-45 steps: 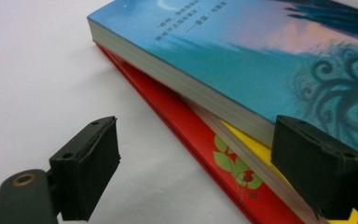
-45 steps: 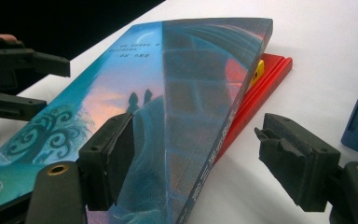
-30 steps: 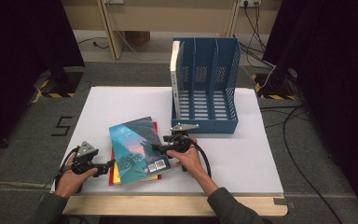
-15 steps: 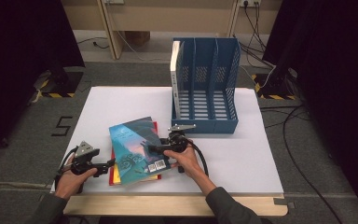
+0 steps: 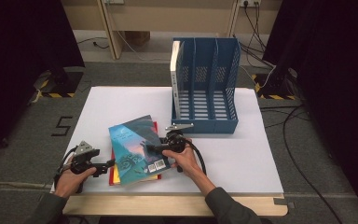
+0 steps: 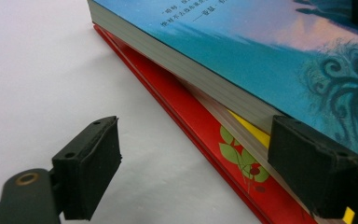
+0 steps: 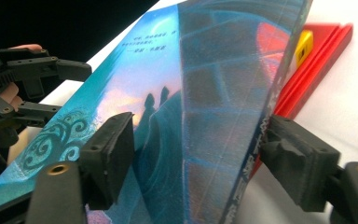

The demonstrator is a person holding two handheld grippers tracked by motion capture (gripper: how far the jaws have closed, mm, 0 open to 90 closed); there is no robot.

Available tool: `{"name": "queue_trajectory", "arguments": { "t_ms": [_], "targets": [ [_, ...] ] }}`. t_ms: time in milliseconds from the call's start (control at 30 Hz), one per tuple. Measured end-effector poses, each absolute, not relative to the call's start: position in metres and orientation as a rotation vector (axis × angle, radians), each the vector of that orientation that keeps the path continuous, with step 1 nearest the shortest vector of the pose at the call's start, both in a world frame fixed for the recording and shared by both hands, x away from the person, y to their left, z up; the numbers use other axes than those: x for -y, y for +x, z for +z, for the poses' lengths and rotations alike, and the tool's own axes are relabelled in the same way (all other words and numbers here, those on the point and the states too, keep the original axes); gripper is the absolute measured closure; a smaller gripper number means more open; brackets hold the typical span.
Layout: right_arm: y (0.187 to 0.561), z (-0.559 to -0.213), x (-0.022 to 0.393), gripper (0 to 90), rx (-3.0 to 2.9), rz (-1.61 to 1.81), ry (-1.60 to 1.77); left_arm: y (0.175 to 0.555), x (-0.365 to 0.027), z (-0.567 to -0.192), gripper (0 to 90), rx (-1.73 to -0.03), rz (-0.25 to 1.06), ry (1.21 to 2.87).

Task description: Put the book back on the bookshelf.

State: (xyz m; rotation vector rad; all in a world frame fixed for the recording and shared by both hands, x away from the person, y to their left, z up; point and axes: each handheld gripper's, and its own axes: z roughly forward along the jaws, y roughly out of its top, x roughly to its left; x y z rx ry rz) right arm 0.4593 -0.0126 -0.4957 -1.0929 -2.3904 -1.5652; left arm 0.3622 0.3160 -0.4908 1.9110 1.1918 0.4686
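A blue book [image 5: 137, 149] lies on top of a red book [image 6: 186, 121] near the front of the white table [image 5: 121, 102]. The right gripper [image 5: 154, 148] has its jaws apart around the blue book's spine edge. The left gripper [image 5: 106, 164] is spread wide beside the pile, touching nothing

A white table [image 5: 261, 158] stands on grey carpet [image 5: 32, 140]. Black curtains [image 5: 23, 42] hang on both sides, with what looks like wooden furniture [image 5: 112, 28] behind.
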Motion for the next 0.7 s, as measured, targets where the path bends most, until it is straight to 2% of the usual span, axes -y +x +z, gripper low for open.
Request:
{"name": "queue_trajectory", "arguments": {
  "t_ms": [267, 700],
  "targets": [
    [0.457, -0.480, 0.011, 39.4, 2.350, -1.633, -1.023, 0.360, -0.314, -0.490, 16.1, -1.149, 0.516, 1.934],
    [0.459, -0.463, 0.001, 43.7, 2.360, -1.614, -1.010, 0.357, -0.311, -0.489, 17.6, -1.098, 0.574, 1.958]
  ]
}}
